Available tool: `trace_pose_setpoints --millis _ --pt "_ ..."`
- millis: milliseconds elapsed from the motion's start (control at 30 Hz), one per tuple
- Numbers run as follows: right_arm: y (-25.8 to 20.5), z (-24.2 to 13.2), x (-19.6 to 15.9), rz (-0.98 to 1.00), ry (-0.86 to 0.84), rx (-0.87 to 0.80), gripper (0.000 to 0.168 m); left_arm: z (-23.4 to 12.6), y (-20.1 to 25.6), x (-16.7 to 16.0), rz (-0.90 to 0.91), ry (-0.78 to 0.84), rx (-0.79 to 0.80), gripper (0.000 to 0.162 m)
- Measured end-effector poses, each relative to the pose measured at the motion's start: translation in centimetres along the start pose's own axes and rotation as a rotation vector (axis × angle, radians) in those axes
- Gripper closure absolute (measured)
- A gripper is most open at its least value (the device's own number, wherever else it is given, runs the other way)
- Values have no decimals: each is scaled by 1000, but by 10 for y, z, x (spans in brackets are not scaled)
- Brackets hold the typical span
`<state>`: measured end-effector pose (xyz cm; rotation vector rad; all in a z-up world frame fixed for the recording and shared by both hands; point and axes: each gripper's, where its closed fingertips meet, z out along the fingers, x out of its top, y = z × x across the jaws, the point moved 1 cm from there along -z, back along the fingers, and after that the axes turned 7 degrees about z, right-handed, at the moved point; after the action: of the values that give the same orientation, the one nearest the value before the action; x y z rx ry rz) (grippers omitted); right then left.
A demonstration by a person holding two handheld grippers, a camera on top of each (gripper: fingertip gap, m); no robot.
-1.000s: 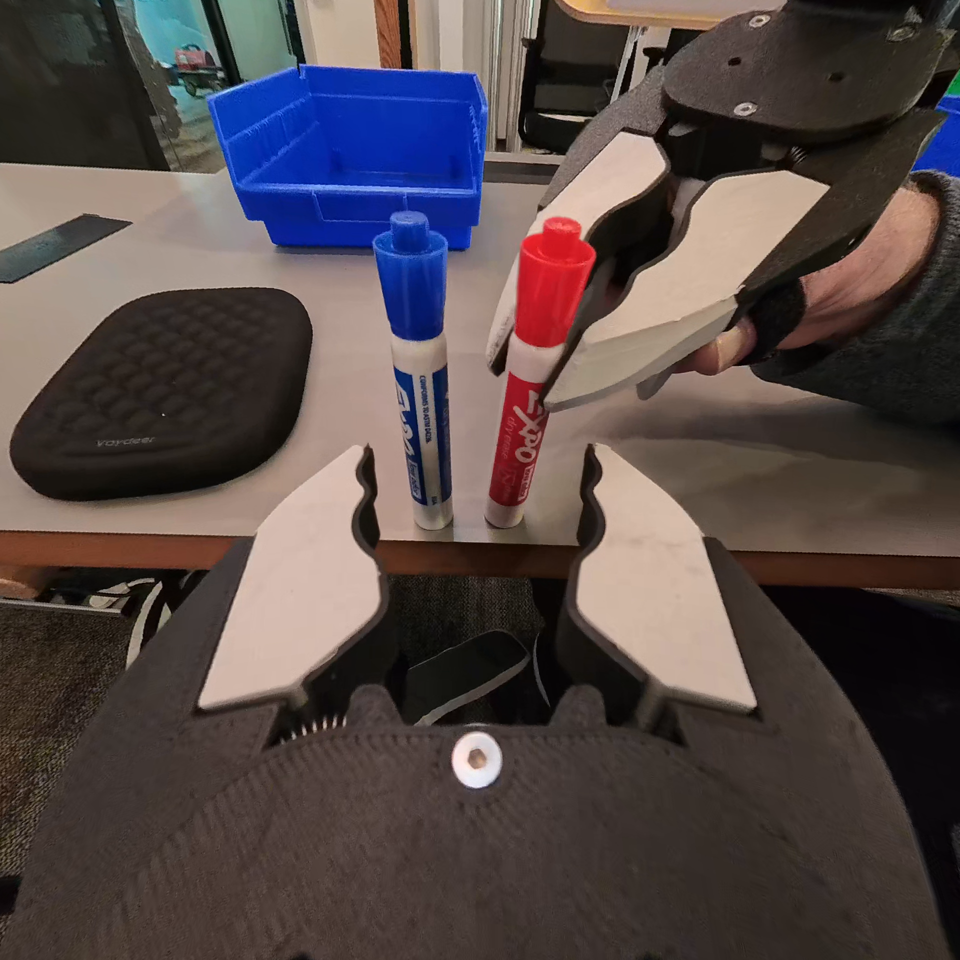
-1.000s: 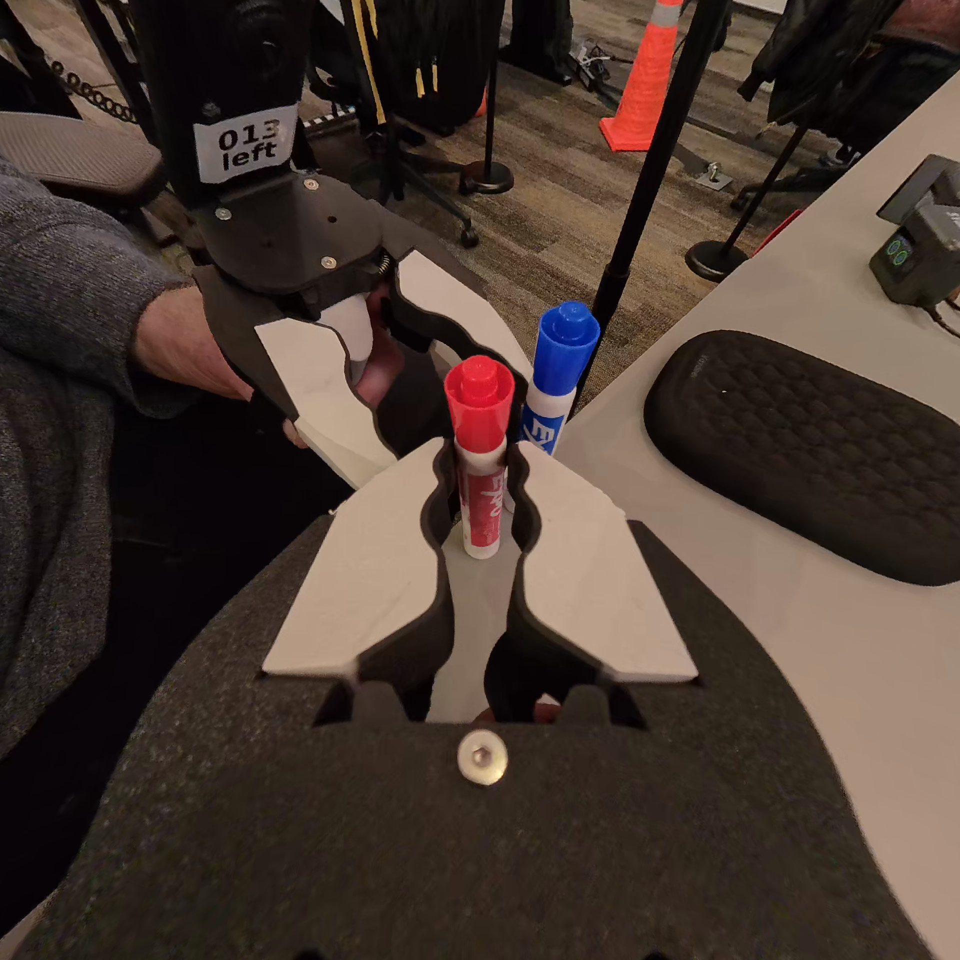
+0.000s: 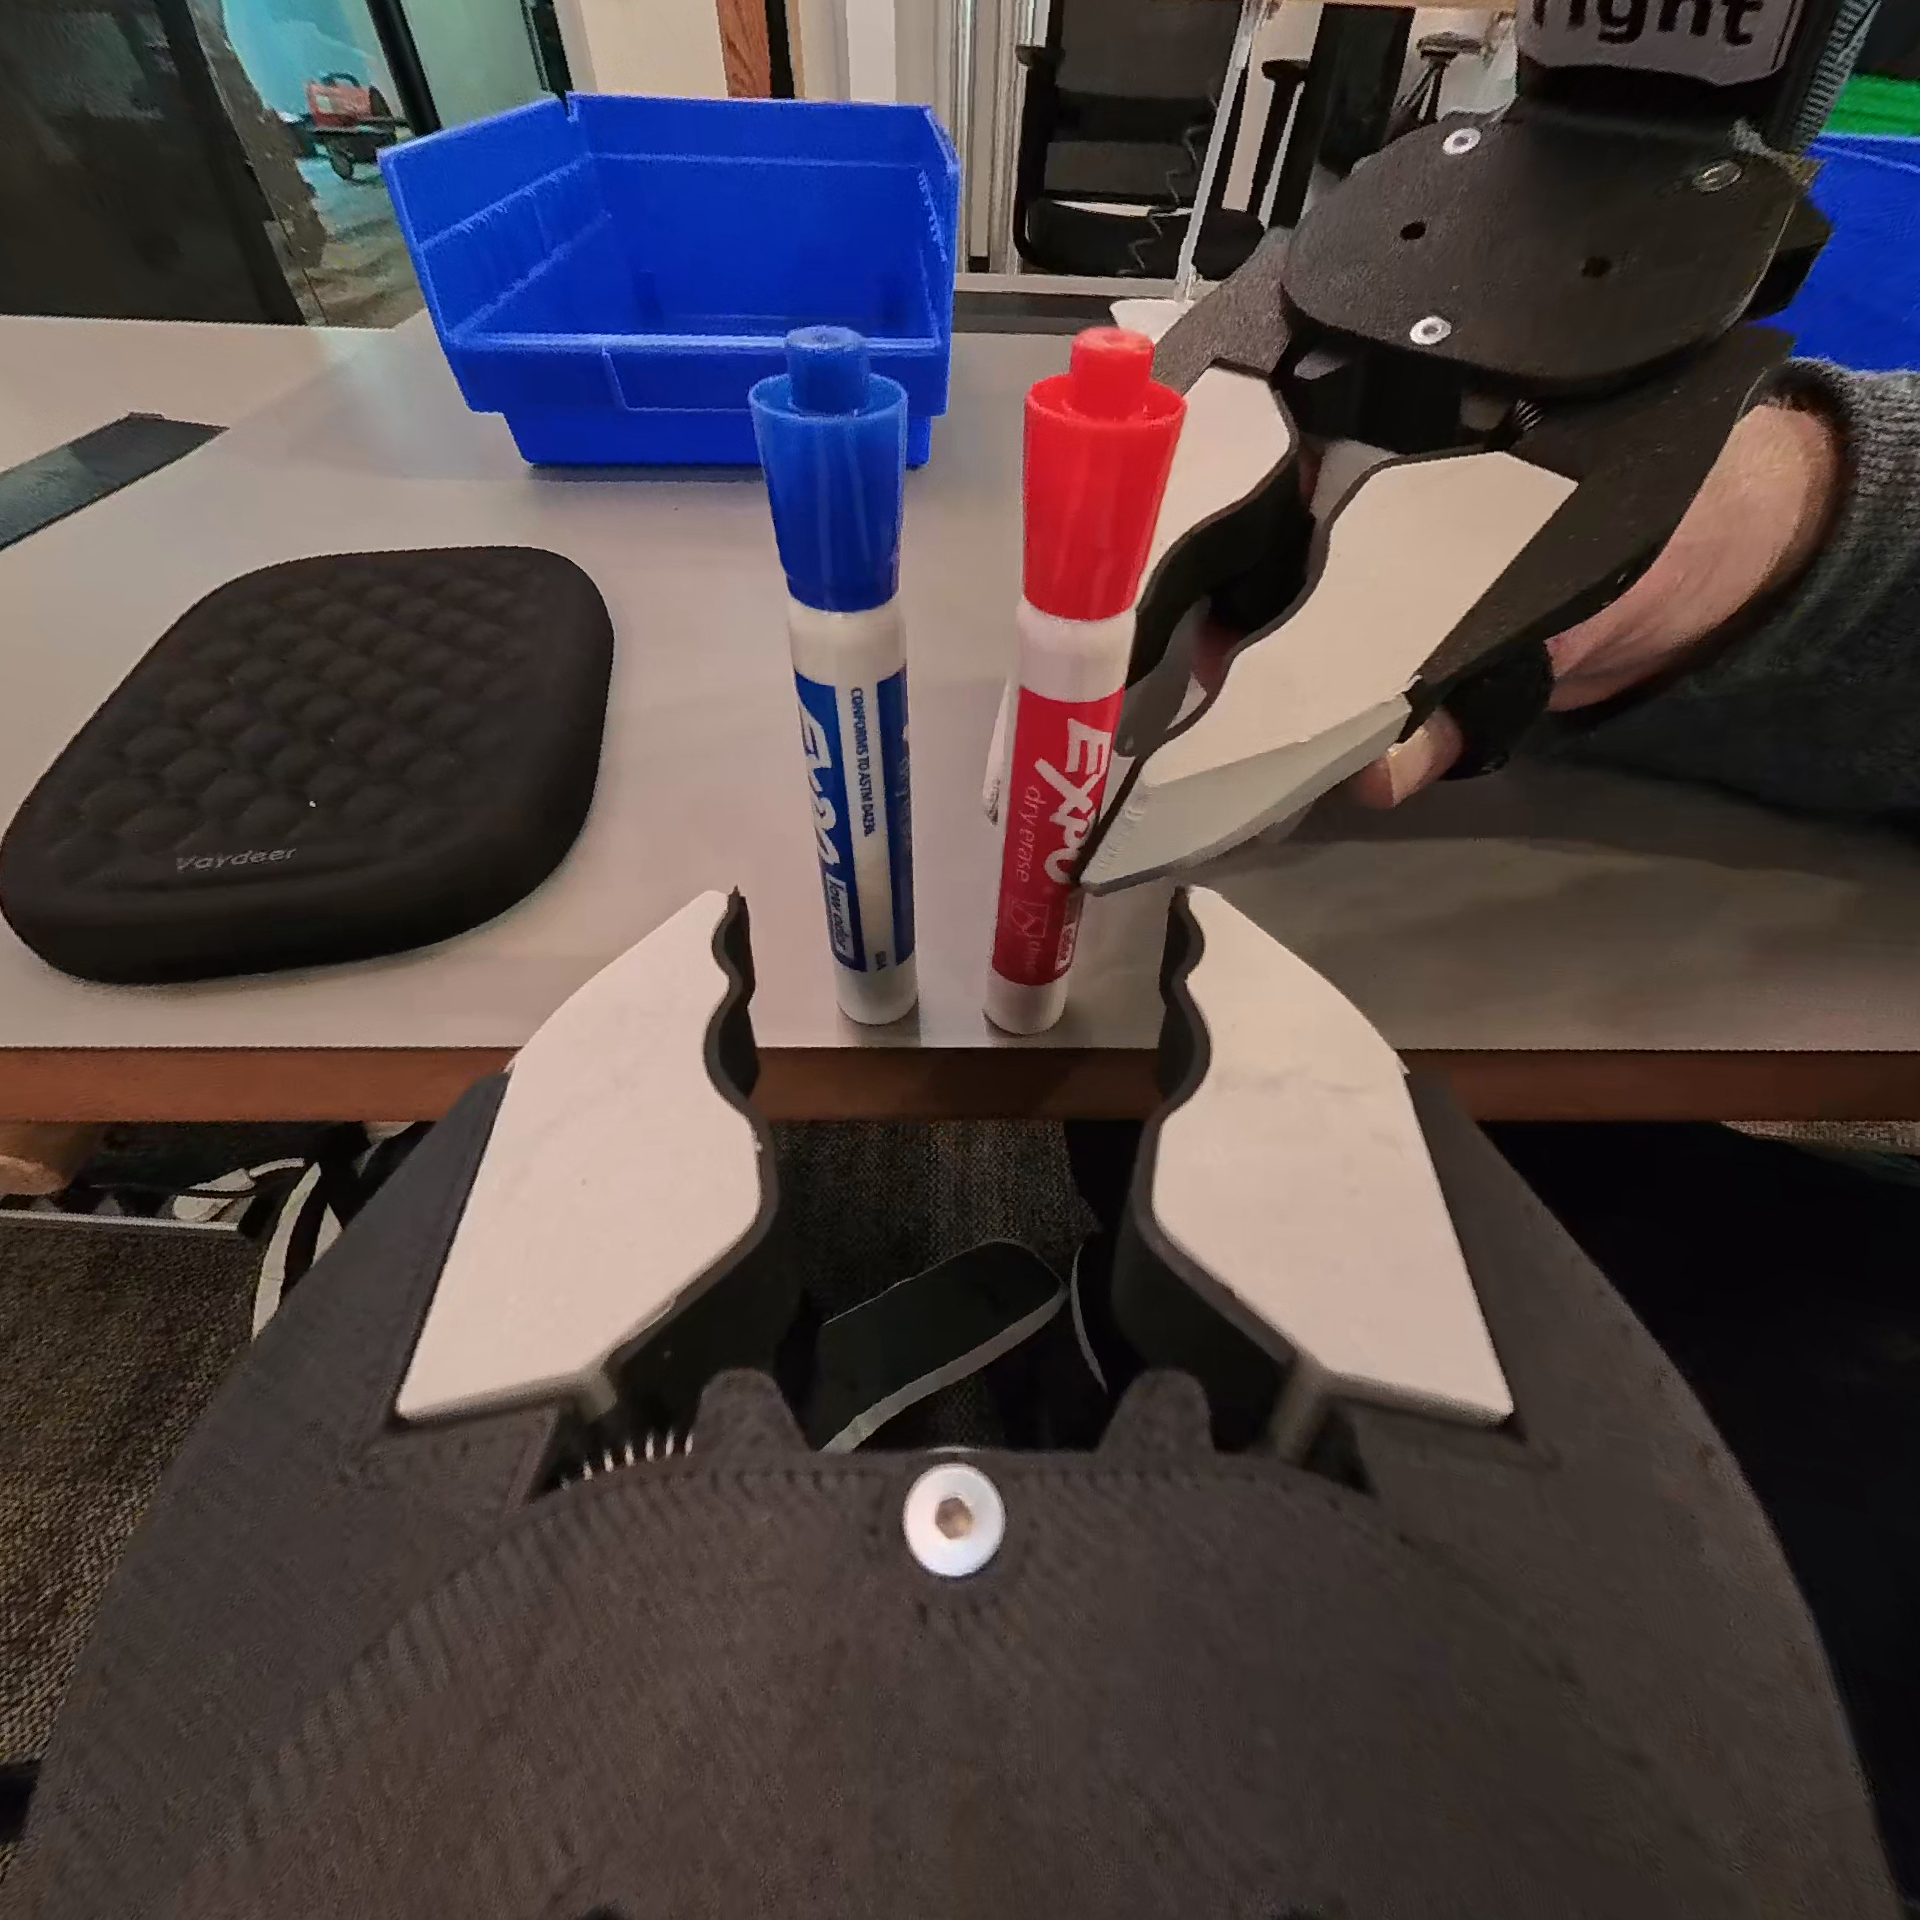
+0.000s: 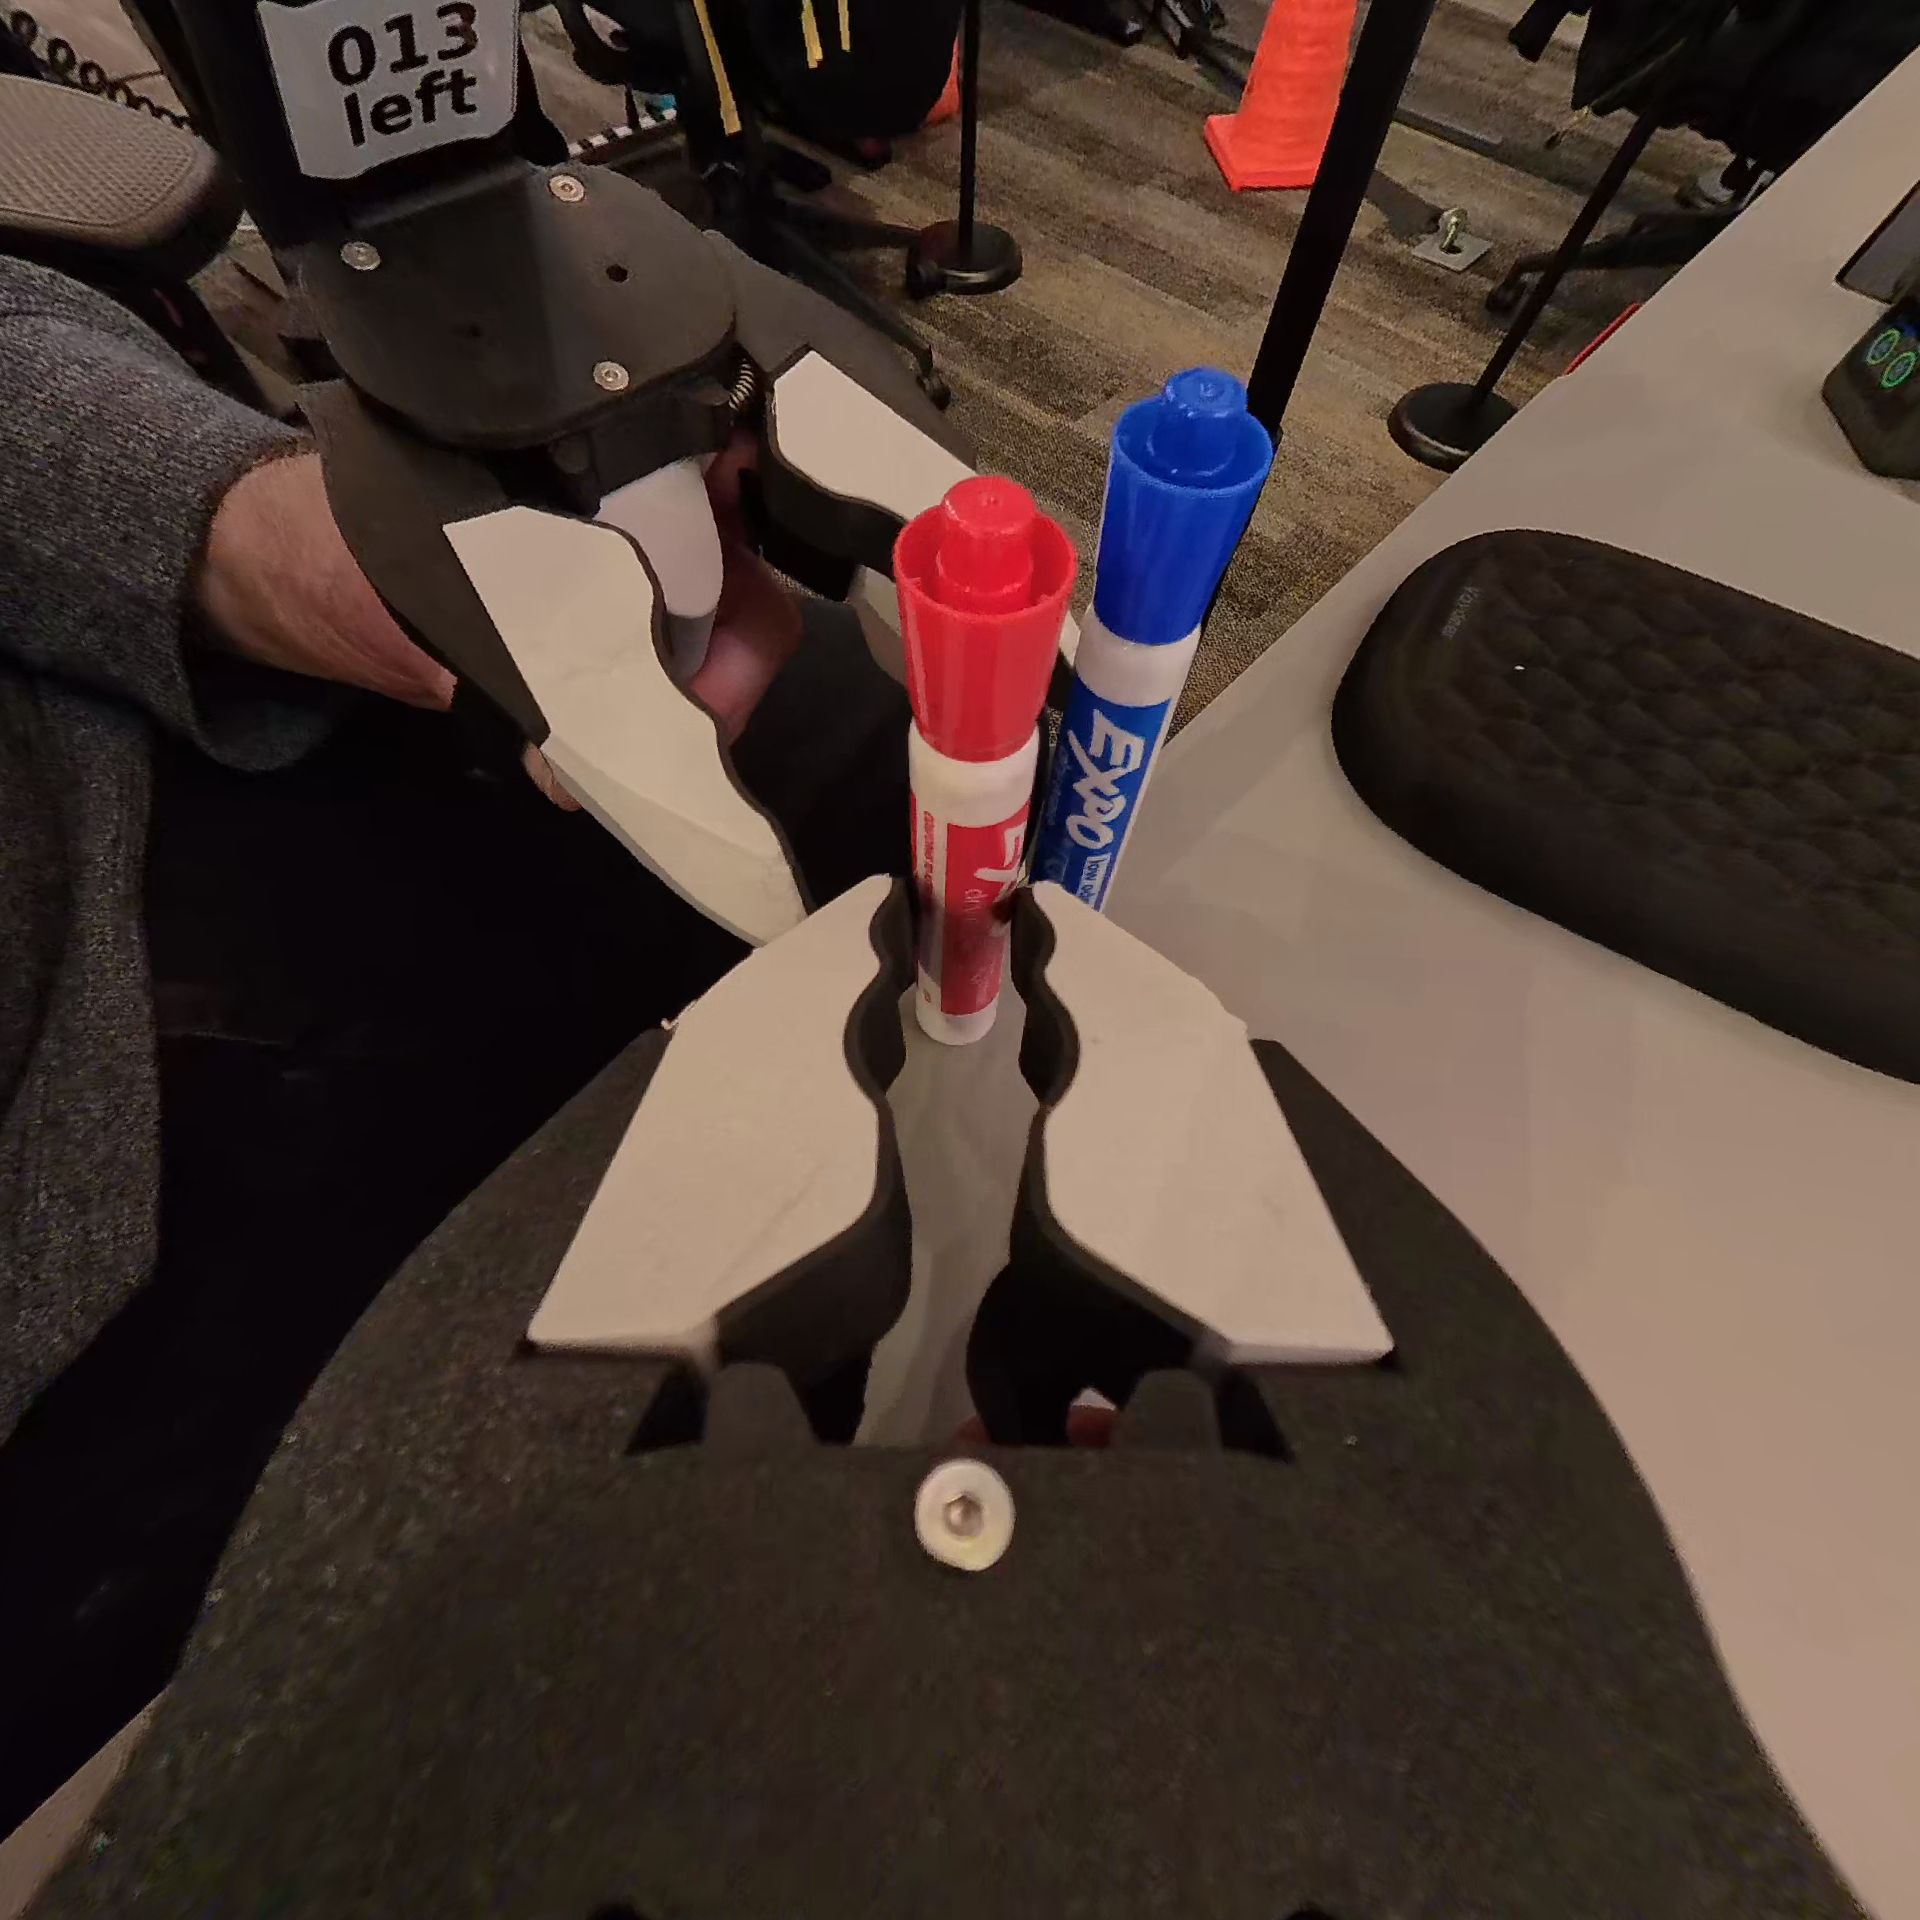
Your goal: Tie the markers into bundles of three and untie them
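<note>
Two markers stand upright, caps up, at the near edge of the surface; the blue marker is on the left and the red marker on the right in the left wrist view, near each other but apart. The right gripper has its jaws closed around the lower barrel of the red marker, which stands with its base on the surface; whether the pads press it firmly or merely bracket it is hard to tell from the wrist view. The left gripper waits just off the near edge with its jaws wide apart, empty, aimed at the gap between the two barrels. Behind the markers sit a blue bin at the far side and a black padded rest to the left.

The step in hand looks like gathering the markers side by side; only two are in view, so a third is wanted before any bundle of three. To do it well, the right gripper should slide the red marker left, keeping it vertical and low-held so it does not topple; the left gripper should steady the blue marker, since both stand close to the edge and a nudge could send one to the floor.
</note>
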<state>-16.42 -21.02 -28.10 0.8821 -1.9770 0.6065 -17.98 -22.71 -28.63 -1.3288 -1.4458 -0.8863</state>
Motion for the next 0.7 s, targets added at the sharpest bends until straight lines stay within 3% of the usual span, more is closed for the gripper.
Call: trace_pose_setpoints --millis 33,700 --pt "0 1 0 0 -2 2 151 0 0 0 -2 0 -1 87" --pt "7 5 3 7 8 -16 151 4 1 -5 -2 -9 -7 87"
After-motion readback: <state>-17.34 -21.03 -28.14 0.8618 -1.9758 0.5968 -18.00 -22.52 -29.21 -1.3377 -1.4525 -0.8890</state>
